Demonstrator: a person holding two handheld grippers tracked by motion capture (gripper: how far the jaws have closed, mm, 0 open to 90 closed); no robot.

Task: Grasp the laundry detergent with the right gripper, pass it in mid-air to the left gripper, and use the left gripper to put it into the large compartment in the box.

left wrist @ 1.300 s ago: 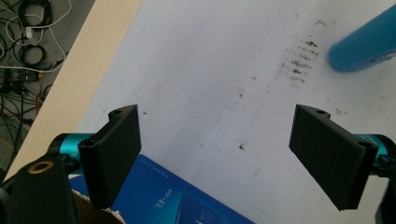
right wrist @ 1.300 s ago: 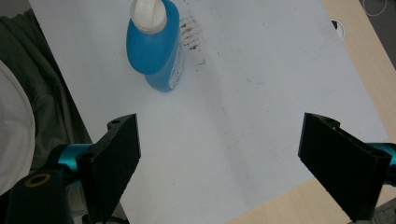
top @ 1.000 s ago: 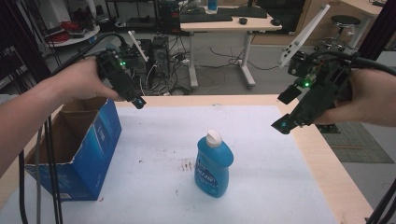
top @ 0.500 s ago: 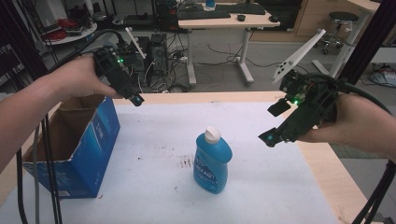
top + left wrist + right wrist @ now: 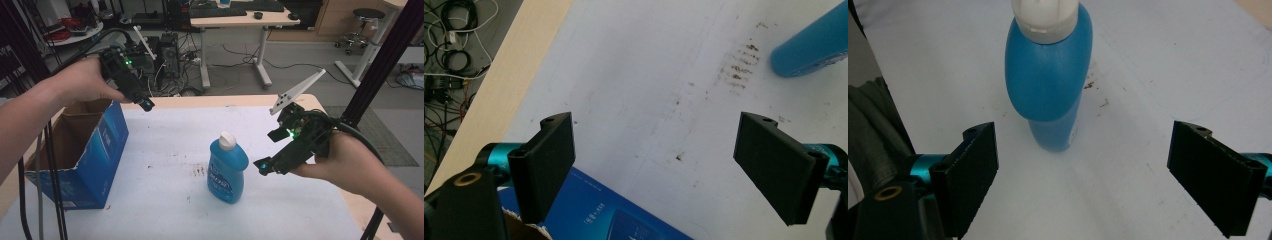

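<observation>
A blue bottle with a white cap (image 5: 227,167) stands upright in the middle of the white-covered table (image 5: 165,135). My right gripper (image 5: 269,151) hovers just to its right, jaws open and apart from it. In the right gripper view the bottle (image 5: 1050,80) stands a little ahead of the open right gripper (image 5: 1093,175), left of the gap's centre. My left gripper (image 5: 145,104) hangs open above the far corner of an open blue cardboard box (image 5: 107,145). In the left gripper view the open left gripper (image 5: 659,165) looks down on the box's edge (image 5: 609,217), with the bottle (image 5: 811,47) at upper right.
Brown stains (image 5: 199,171) mark the cover beside the bottle. The table's wooden edge (image 5: 210,101) runs along the far side. Desks, cables and a stool stand on the floor beyond. A black frame post (image 5: 380,65) rises at the right.
My right gripper has come down and to the left, closer to the bottle. The left gripper has barely moved.
</observation>
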